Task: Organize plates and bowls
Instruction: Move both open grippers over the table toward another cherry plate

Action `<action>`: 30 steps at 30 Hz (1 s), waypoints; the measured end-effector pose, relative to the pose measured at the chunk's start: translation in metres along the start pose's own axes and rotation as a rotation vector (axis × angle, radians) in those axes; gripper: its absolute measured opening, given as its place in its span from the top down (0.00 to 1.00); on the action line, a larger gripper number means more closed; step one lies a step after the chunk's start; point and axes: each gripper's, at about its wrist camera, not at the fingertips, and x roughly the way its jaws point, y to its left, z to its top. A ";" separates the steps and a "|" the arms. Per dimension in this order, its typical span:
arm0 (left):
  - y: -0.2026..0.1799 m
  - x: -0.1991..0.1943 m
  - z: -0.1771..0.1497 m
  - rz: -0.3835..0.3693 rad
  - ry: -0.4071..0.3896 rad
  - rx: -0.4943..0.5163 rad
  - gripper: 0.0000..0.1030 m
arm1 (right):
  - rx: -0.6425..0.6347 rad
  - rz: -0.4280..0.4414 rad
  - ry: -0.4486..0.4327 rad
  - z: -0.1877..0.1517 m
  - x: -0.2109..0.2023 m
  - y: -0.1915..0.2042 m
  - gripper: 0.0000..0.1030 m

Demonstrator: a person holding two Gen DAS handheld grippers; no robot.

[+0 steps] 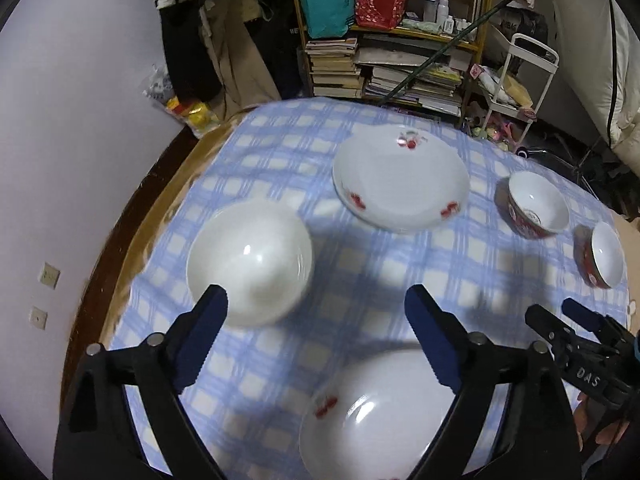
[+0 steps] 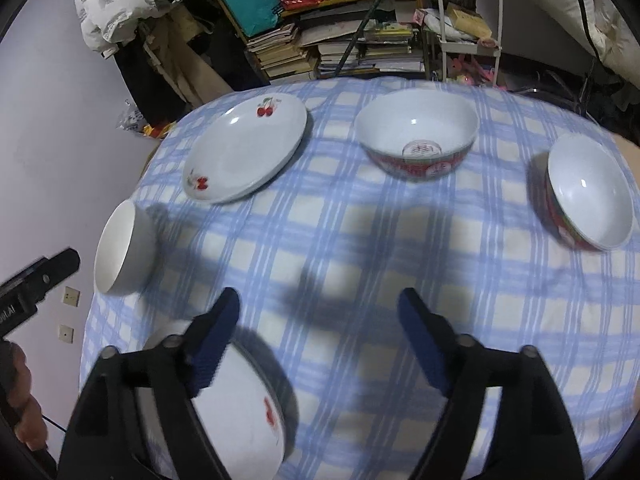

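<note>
My left gripper [image 1: 316,300] is open and empty above the table, between a plain white bowl [image 1: 250,262] on its left and a near cherry-print plate [image 1: 372,416] below it. A second cherry plate [image 1: 400,178] lies farther back. Two red-patterned bowls [image 1: 538,204] [image 1: 602,254] sit at the right. My right gripper [image 2: 320,304] is open and empty over the cloth; it also shows in the left wrist view [image 1: 556,312]. In the right wrist view I see the far plate [image 2: 246,148], the red bowls [image 2: 416,138] [image 2: 588,192], the white bowl [image 2: 124,248] and the near plate [image 2: 236,412].
The round table wears a blue checked cloth [image 2: 380,260]; its wooden rim [image 1: 132,224] shows at the left. Beyond it stand a cluttered bookshelf [image 1: 400,60], hanging clothes [image 1: 224,40] and a white trolley [image 1: 520,76]. The left gripper's body [image 2: 36,280] shows at the right view's left edge.
</note>
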 end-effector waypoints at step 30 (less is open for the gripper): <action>0.019 0.153 0.117 -0.133 0.126 -0.029 0.23 | -0.153 -0.011 0.025 0.141 0.093 0.041 0.37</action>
